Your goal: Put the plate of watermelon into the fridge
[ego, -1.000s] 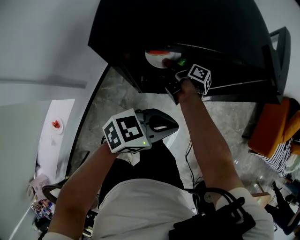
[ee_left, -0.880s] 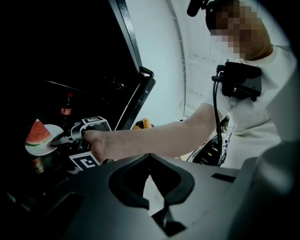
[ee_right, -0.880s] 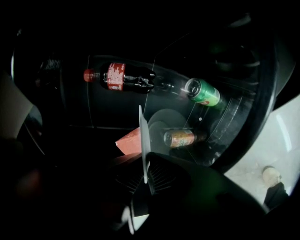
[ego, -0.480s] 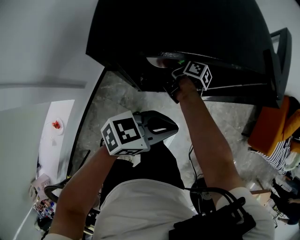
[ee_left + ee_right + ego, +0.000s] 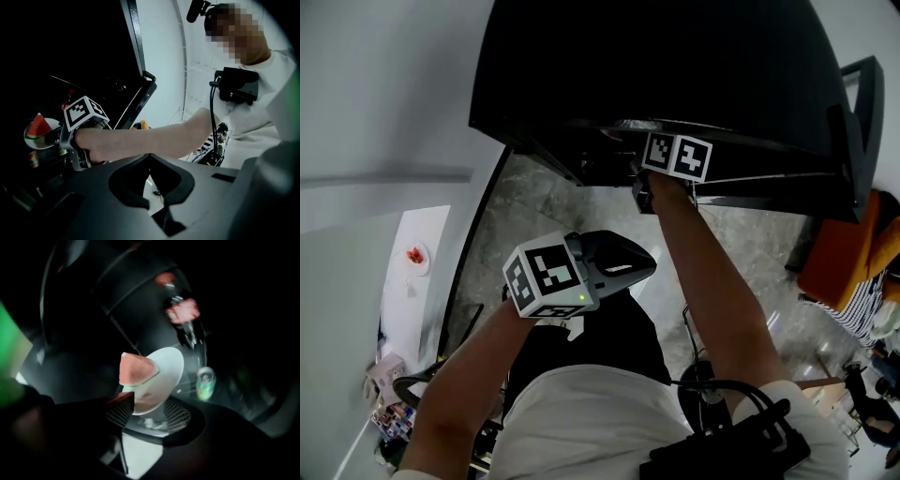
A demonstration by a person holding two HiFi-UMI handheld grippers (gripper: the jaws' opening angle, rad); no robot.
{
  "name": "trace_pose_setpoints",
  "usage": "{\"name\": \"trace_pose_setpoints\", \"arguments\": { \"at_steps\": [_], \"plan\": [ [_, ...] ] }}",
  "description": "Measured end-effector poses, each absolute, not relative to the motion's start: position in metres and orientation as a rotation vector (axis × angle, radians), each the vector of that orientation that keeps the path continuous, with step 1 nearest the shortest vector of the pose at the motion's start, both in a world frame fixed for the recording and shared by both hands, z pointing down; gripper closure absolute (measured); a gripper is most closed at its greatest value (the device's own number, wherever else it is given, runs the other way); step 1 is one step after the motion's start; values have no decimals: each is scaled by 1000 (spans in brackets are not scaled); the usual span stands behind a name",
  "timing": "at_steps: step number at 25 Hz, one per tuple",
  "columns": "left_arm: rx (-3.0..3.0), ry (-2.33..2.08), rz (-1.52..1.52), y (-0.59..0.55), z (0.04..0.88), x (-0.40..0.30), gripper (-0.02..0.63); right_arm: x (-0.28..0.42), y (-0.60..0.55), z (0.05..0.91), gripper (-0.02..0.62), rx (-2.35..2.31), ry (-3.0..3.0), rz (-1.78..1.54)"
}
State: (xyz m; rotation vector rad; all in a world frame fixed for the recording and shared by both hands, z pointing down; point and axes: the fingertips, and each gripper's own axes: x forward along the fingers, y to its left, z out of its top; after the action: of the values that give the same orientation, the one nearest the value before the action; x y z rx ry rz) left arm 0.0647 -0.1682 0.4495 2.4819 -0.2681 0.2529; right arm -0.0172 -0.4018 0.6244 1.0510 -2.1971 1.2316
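Observation:
A white plate (image 5: 164, 369) with a watermelon wedge (image 5: 136, 369) lies on a shelf inside the dark fridge (image 5: 675, 66). My right gripper (image 5: 150, 414) reaches into the fridge; its jaws are opening, and the plate's near rim sits between the ribbed pads (image 5: 180, 416) with a gap showing. The left gripper view shows the plate (image 5: 32, 142), the wedge (image 5: 38, 127) and the right gripper (image 5: 63, 143) from the side. My left gripper (image 5: 628, 259) hangs shut and empty in front of the fridge, over the floor. In the head view the plate is hidden.
A green drink can (image 5: 205, 383) and a red-labelled bottle (image 5: 183, 312) stand behind the plate. The open fridge door (image 5: 855, 122) stands to the right. An orange seat (image 5: 844, 253) is at the right, and a white table (image 5: 412, 309) with a small plate at the left.
The right gripper has gone deeper into the fridge, and the plate has passed out of the head view under the fridge's top. The left gripper has hardly moved.

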Motion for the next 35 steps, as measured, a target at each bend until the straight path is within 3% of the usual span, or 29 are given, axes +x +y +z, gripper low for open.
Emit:
{"name": "trace_pose_setpoints", "arguments": {
  "at_steps": [6, 18, 24, 35],
  "plan": [
    [2467, -266, 252, -169, 454, 64, 595, -8, -404, 628, 373, 1027, -2207, 891],
    [2453, -259, 233, -168, 457, 68, 595, 1, -406, 625, 345, 1141, -2237, 944],
    [2450, -277, 218, -169, 455, 65, 595, 18, -403, 628, 302, 1234, -2163, 783],
    [2459, -275, 226, -158, 449, 65, 595, 25, -390, 624, 302, 1206, -2186, 757]
  ]
}}
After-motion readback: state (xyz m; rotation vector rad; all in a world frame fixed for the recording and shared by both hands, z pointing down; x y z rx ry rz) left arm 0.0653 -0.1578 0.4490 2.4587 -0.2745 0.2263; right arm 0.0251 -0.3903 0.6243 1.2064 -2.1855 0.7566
